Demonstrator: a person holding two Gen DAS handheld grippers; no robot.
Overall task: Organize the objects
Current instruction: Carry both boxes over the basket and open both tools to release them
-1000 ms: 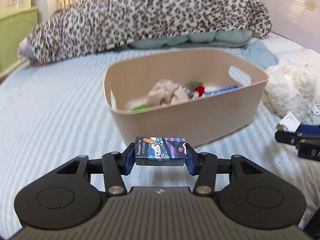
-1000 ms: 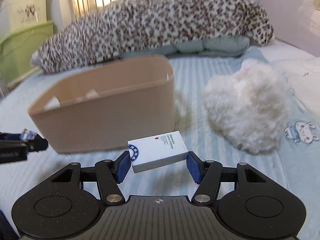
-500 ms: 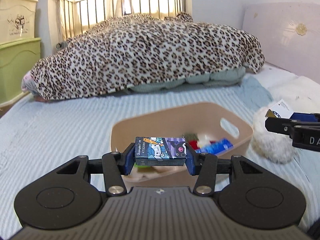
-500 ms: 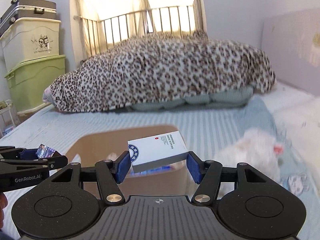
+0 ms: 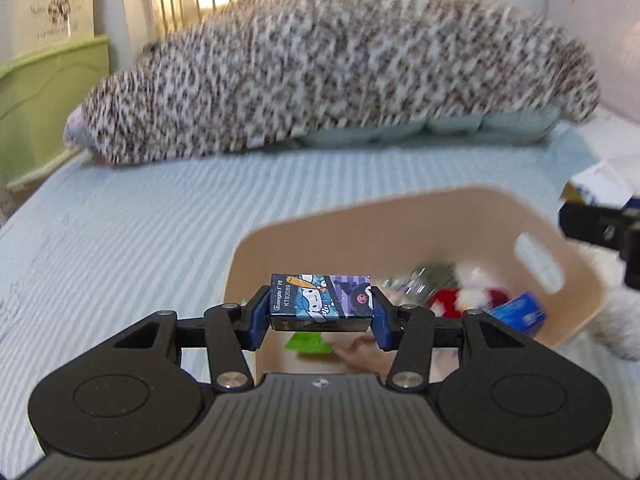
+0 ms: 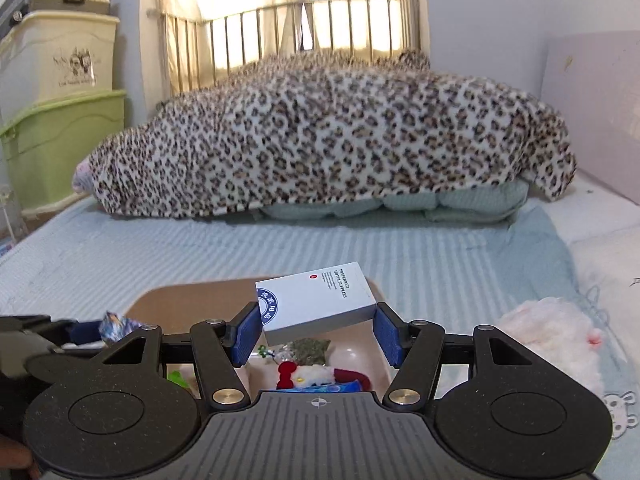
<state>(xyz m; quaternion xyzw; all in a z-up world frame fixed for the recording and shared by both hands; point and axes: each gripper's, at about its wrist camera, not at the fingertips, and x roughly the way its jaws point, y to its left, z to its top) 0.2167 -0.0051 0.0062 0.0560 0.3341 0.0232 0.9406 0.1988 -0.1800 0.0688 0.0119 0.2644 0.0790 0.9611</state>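
My left gripper is shut on a small cartoon-printed box, held over the left part of the beige bin. In the right wrist view my right gripper is shut on a white box with a blue round logo, tilted, above the same bin. Inside the bin lie a red and white plush, a blue packet, a green piece and other small items. The right gripper shows at the right edge of the left wrist view; the left gripper shows at the left of the right wrist view.
The bin stands on a bed with a pale blue striped cover. A leopard-print blanket lies heaped at the back. A white fluffy plush lies right of the bin. Green and cream storage boxes stand at the left beside the bed.
Both grippers have risen and moved forward from in front of the bin to above it, each keeping its box. The bin's inside now shows from above in both views.
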